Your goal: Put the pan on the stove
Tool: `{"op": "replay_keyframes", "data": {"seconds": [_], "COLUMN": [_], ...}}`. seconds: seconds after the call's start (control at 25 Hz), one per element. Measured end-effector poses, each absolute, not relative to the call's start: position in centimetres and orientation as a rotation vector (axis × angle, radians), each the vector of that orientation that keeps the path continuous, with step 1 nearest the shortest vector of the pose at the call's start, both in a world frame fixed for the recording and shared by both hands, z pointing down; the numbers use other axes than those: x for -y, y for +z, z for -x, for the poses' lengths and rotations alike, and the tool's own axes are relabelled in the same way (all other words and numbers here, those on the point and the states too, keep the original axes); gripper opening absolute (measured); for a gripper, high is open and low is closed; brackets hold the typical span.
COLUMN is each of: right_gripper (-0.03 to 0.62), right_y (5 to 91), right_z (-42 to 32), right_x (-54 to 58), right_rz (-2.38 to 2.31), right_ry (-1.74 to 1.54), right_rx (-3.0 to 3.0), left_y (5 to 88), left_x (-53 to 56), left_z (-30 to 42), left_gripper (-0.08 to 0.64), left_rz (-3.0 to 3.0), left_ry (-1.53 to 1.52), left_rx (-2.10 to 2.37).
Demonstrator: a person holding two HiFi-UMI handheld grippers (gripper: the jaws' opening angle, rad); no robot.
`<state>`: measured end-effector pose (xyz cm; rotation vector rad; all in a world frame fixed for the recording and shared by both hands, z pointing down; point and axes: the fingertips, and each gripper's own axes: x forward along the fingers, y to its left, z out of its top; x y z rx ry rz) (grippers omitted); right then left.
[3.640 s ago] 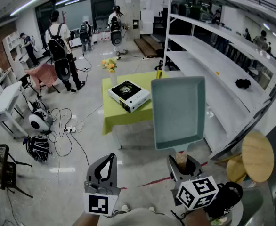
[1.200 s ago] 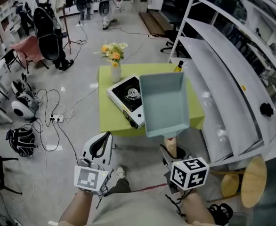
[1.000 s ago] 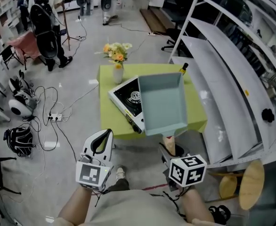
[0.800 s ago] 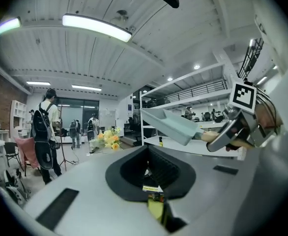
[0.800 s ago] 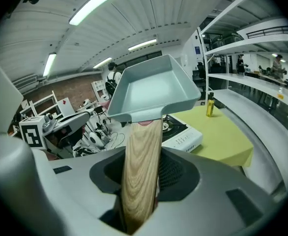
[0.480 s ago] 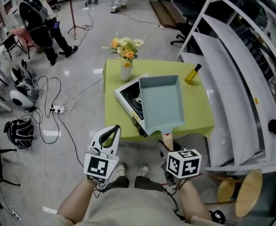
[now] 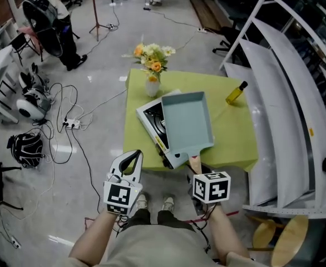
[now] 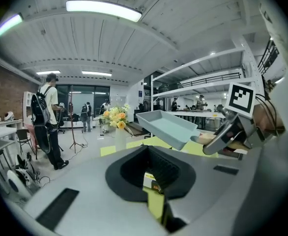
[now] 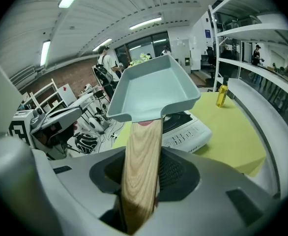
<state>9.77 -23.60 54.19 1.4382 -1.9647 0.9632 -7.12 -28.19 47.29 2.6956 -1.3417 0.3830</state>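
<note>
A pale blue rectangular pan (image 7: 188, 124) with a wooden handle (image 9: 143, 156) hangs in the air, and my right gripper (image 7: 197, 169) is shut on that handle. In the head view the pan overlaps the right part of a white portable stove (image 7: 151, 122) on the yellow-green table (image 7: 232, 141). From the right gripper view the pan (image 9: 151, 90) is held above and in front of the stove (image 9: 186, 127). My left gripper (image 7: 131, 159) stays low at the left, short of the table, its jaws together and empty. The left gripper view shows the pan (image 8: 168, 124) to its right.
A vase of flowers (image 7: 152, 65) stands at the table's far left corner and a yellow oil bottle (image 7: 236, 93) at the far right. Long white shelves (image 7: 288, 93) run along the right. Cables and a bag (image 7: 26, 149) lie on the floor at left. A person (image 7: 46, 10) stands farther back.
The person holding the grippers has come up to the table. The pan, carried in the right gripper, now overlaps the stove in the head view. The left gripper keeps its place beside it.
</note>
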Motion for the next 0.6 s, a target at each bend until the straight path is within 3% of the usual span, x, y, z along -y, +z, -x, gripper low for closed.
{"op": "replay_keyframes", "data": {"seconds": [0.6], "right_gripper": [0.141], "right_y": [60.7], "right_z": [-11.2], "right_x": [29.8], "right_rz": [-1.294], "right_ry": [1.041], "right_rx": [1.875], "left_y": [52.4], "left_x": [32.4], "left_z": [6.5], "left_gripper": [0.003], "left_rz": [-2.556], "left_ry": [0.477], "left_rx": [1.383]}}
